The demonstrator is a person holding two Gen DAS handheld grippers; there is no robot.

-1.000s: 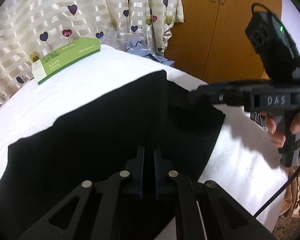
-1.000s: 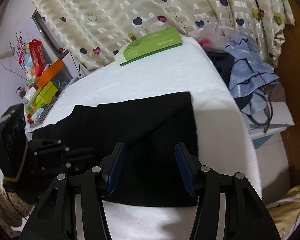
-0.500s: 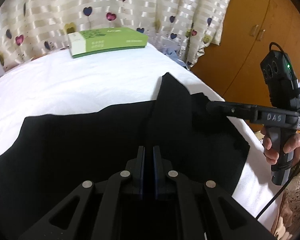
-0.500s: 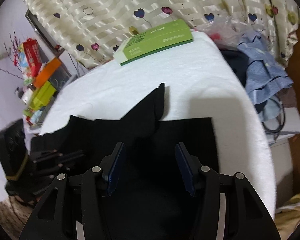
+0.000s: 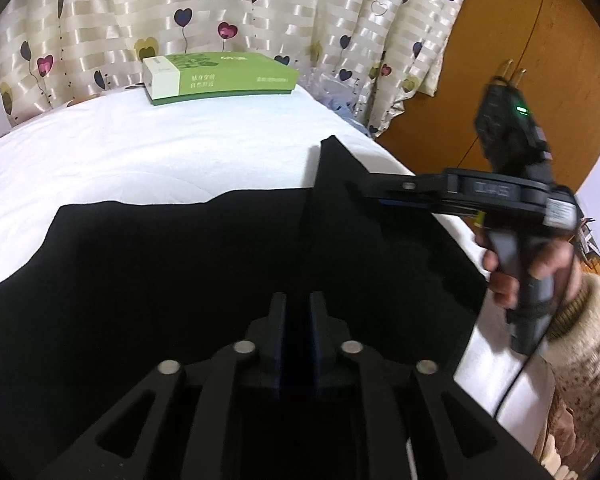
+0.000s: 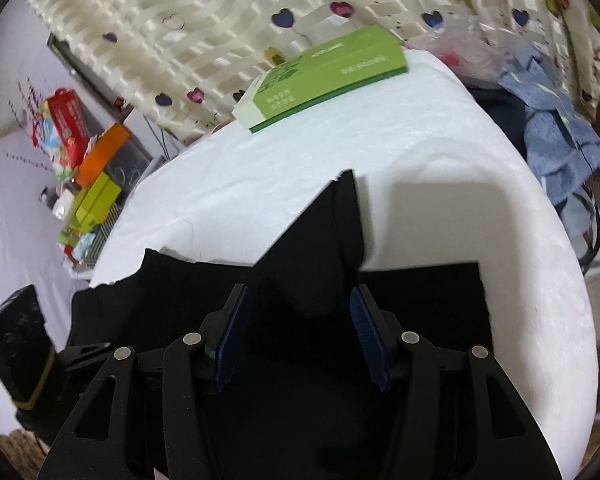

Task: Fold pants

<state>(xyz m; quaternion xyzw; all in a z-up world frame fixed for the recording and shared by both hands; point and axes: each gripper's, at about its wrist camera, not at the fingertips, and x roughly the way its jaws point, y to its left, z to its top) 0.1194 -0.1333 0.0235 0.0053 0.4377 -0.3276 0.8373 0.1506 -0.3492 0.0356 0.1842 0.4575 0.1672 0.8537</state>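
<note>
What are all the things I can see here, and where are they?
Pants: one, black, spread on the bed, one corner lifted into a peak.
Bed cover: one, white, under the pants.
Box: one, green, far edge of the bed.
Curtain: cream with hearts, behind the bed.
Wardrobe: brown wood, far right.
Clothes pile: blue, right of the bed.
Boxes: several, red, orange and green, on a shelf at left.
Left tool: fingers nearly together over the pants.
Right tool: fingers apart around raised fabric.

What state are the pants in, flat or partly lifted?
Partly lifted: one corner of the pants stands up in a peak off the white table; the rest lies flat.
</note>
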